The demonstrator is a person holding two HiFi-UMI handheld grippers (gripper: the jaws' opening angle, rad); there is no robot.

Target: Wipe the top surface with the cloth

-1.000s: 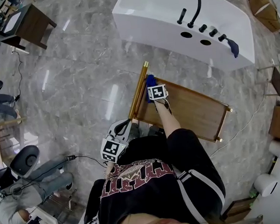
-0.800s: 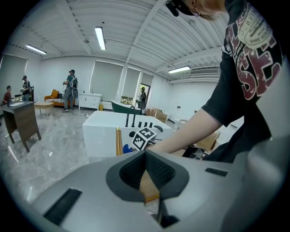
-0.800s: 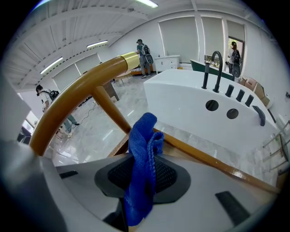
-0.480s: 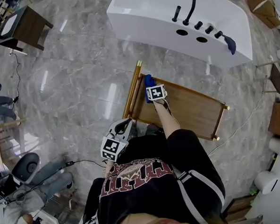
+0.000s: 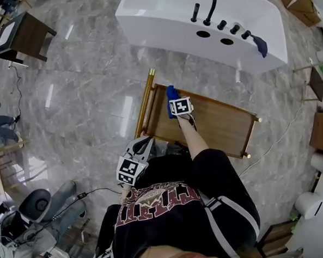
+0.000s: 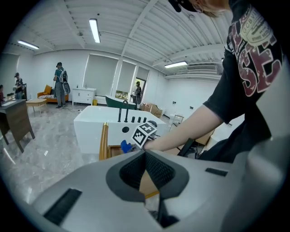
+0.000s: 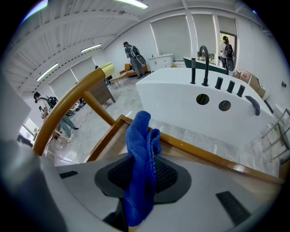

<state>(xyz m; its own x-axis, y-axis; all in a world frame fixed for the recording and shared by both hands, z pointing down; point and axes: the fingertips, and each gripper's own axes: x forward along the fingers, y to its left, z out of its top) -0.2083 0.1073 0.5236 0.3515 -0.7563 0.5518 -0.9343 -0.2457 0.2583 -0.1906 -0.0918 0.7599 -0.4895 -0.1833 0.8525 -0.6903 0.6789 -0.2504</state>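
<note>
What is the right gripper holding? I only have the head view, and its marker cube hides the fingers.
Observer: A blue cloth. In the right gripper view, the right gripper has its fingers shut on it, and the folded end juts past them.
Operator: And the left gripper?
Observer: Its own view shows the fingers shut with nothing between them.
Operator: Anyone standing farther off?
Observer: Yes, the left gripper view shows a person standing by a white cabinet at the far wall.
</note>
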